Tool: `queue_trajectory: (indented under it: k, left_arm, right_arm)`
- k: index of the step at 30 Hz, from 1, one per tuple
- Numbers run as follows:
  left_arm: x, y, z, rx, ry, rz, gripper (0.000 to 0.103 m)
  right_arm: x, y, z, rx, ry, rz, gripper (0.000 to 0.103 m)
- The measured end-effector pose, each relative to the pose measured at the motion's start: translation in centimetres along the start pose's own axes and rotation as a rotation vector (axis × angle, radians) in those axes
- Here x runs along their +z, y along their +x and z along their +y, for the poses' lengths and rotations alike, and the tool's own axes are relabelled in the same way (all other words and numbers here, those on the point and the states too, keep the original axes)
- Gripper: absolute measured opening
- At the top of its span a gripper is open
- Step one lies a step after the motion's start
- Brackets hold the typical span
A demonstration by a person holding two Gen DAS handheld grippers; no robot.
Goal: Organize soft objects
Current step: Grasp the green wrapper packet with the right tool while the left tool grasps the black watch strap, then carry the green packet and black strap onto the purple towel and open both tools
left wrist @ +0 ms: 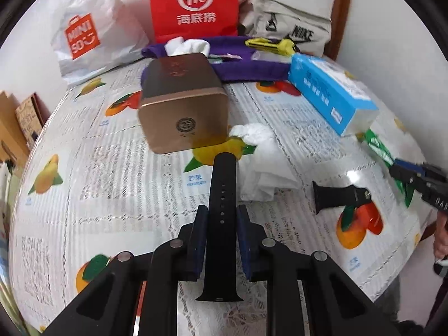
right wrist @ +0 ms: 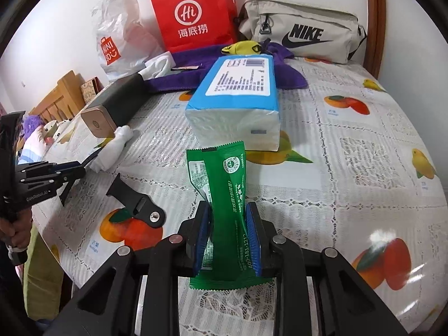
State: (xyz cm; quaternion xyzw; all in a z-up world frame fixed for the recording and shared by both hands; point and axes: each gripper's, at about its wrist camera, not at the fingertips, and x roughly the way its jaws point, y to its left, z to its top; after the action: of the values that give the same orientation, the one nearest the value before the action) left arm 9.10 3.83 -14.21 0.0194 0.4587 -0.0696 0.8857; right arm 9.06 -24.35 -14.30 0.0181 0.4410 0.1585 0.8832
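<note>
The left tongs [left wrist: 221, 218] are clenched on a long black watch strap [left wrist: 222, 196], the holed half, which sticks out forward between the blue pads, its tip above the worktop [left wrist: 112, 173]; the right tongs [right wrist: 228, 224] grasp a green snack packet [right wrist: 224, 184] around its middle, the foil pinched in at the waist and the upper end standing out ahead of the fingers. The other half of the strap, the short black buckle piece [right wrist: 134, 198], lies flat on the fruit-printed tablecloth between the two tongs, touching neither; a crumpled white tissue [left wrist: 260, 162] lies just beside a gold-and-black rectangular tin [left wrist: 182, 103]; a blue pack of tissues [right wrist: 238, 103] lies beyond the green packet. Further back lie a purple cloth [right wrist: 196, 64] with a yellow item [right wrist: 243, 47] on it, and against the wall a red Haidilao paper bag [right wrist: 196, 14], a white Miniso plastic bag [left wrist: 92, 33] and a beige Nike pouch [right wrist: 302, 28].
</note>
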Motion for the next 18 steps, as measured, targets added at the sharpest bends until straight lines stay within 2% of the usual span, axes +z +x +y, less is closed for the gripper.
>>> queue_trajectory:
  k: [5, 18]
  left_arm:
    - [-0.2, -1.4, 1.1, 0.016, -0.039, -0.024, 0.02]
    - [1.0, -5.1, 1.8, 0.001, -0.095, -0.097, 0.02]
  right_arm:
    - [0.1, -0.9, 0.1, 0.003, -0.002, -0.019, 0.026]
    - [1.8, -4.1, 0.5, -0.001, 0.005, -0.075, 0.026]
